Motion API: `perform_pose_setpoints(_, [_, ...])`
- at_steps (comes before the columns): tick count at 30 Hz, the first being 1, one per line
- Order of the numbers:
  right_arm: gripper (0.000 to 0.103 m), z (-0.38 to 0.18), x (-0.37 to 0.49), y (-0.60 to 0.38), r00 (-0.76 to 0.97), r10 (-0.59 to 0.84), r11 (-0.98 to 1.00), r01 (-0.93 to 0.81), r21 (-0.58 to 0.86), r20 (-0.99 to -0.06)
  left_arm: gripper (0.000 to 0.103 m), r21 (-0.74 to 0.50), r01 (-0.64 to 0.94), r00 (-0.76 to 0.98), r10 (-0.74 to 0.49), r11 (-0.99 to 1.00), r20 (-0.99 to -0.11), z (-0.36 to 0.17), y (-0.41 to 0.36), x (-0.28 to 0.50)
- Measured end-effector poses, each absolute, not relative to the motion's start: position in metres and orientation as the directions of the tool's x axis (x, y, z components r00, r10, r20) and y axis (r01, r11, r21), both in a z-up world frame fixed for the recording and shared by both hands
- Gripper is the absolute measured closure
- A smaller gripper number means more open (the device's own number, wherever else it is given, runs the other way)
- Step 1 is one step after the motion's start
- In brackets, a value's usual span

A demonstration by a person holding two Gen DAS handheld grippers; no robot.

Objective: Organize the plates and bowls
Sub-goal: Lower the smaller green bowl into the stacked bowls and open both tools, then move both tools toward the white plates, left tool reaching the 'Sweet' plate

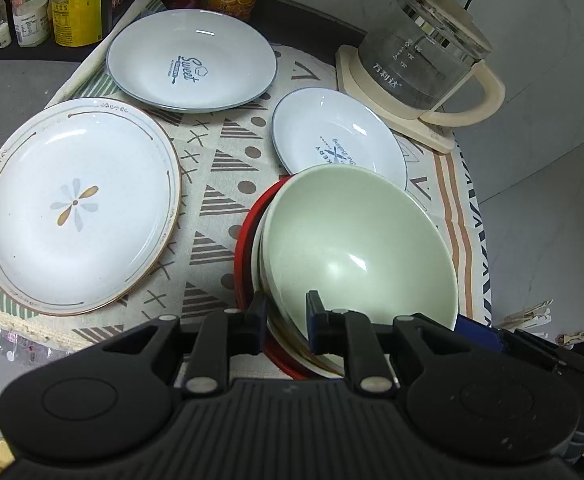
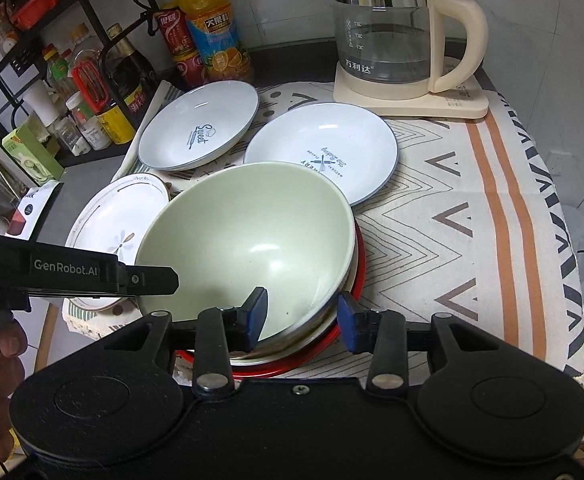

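Observation:
A pale green bowl (image 1: 356, 240) tops a stack of bowls with a red one (image 1: 244, 256) at the bottom, on a patterned cloth. My left gripper (image 1: 286, 312) straddles the stack's near-left rim, one finger inside the green bowl, one outside; the jaws stand close around the rims. My right gripper (image 2: 302, 312) straddles the near-right rim of the green bowl (image 2: 248, 244), jaws wider, not touching. Three plates lie flat: a flower plate (image 1: 78, 204), a "Sweet" plate (image 1: 192, 60) and a small blue-rimmed plate (image 1: 332, 140).
A glass kettle (image 1: 424, 60) on a cream base stands at the back right of the cloth. Bottles and jars (image 2: 92, 92) fill a black rack at the back left. The cloth (image 2: 472, 220) lies bare to the right of the stack.

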State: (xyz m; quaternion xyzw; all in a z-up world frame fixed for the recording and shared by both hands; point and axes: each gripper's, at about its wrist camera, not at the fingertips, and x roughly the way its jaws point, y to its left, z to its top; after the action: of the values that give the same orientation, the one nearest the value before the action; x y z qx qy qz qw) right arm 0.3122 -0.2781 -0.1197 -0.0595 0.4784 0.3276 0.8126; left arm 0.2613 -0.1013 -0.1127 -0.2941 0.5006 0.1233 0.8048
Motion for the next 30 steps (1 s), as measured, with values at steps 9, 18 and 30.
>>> perform_pose_setpoints(9, [0.049, -0.105, 0.311, -0.292, 0.352, 0.523, 0.766, -0.593, 0.248, -0.776, 0.050, -0.325, -0.460, 0.488, -0.072, 0.826, -0.870, -0.097, -0.111, 0.263])
perform_pose_setpoints(18, [0.034, -0.100, 0.304, -0.290, 0.389, 0.513, 0.782, -0.580, 0.229, -0.765, 0.039, -0.269, -0.492, 0.476, -0.004, 0.828, -0.880, -0.084, -0.105, 0.249])
perform_pose_setpoints(30, [0.019, -0.096, 0.300, -0.252, 0.359, 0.543, 0.742, -0.629, 0.233, -0.759, 0.022, -0.208, -0.582, 0.441, 0.090, 0.786, -0.893, -0.079, -0.070, 0.216])
